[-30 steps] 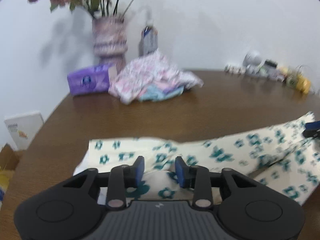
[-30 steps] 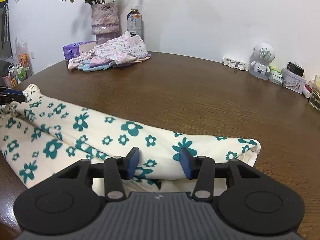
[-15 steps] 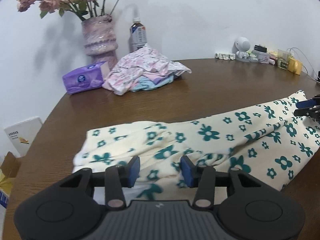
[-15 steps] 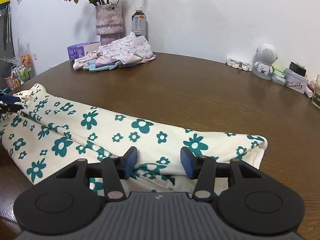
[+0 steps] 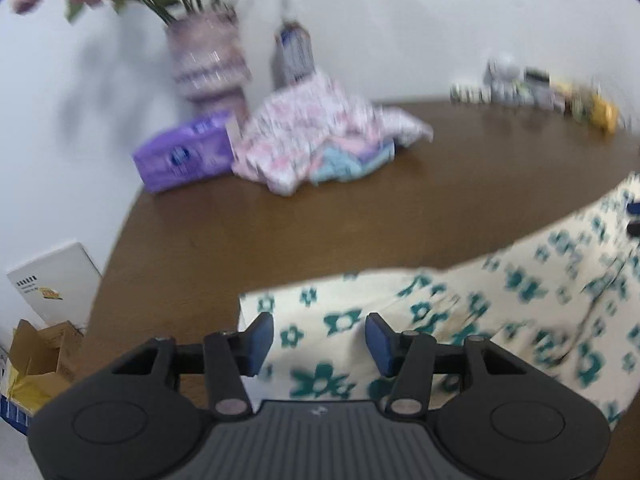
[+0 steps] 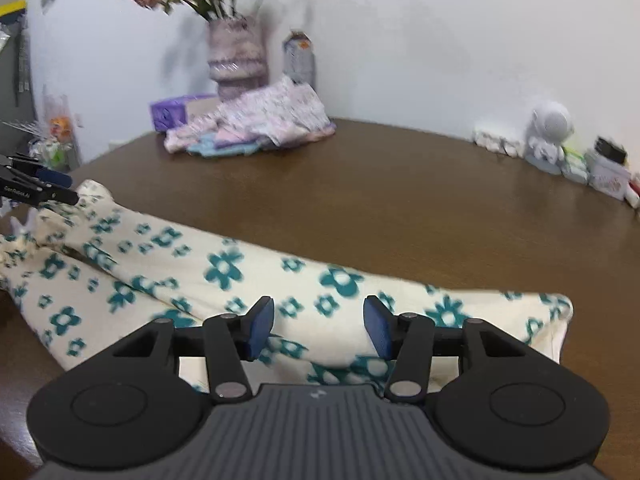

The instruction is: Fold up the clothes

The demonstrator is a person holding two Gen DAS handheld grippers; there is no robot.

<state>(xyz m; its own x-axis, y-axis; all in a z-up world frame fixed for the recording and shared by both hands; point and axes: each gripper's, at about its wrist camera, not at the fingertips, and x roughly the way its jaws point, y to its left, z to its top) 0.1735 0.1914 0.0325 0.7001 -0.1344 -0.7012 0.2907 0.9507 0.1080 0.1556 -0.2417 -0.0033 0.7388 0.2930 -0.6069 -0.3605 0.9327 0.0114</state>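
Left gripper: the black hand-held left gripper with blue pads has its jaws spread wide apart; nothing is pinched between them; it sits over the near left end of the cloth; its tips also show at the far left edge of the right wrist view, beside the cloth's far end
Right gripper: the black hand-held right gripper with blue pads has its jaws parted too, holding nothing; it sits over the other end of the cloth, near the rounded corner
Cloth: a cream fabric garment printed with teal flowers lies stretched in a long folded band on the table; in the left wrist view it runs from under the gripper off to the right; a crease runs along its length
Table: a dark brown wooden table with a curved edge; bare wood between the garment and the things at the back
Back of table: a pile of pink and light blue patterned clothes; touching its left side, a purple tissue pack; behind them a pinkish knitted vase of dried flowers and a plastic bottle, blurred
Right side: a small white round-headed robot figure with small boxes beside it, by the white wall
Floor, left: a white box and an open cardboard carton
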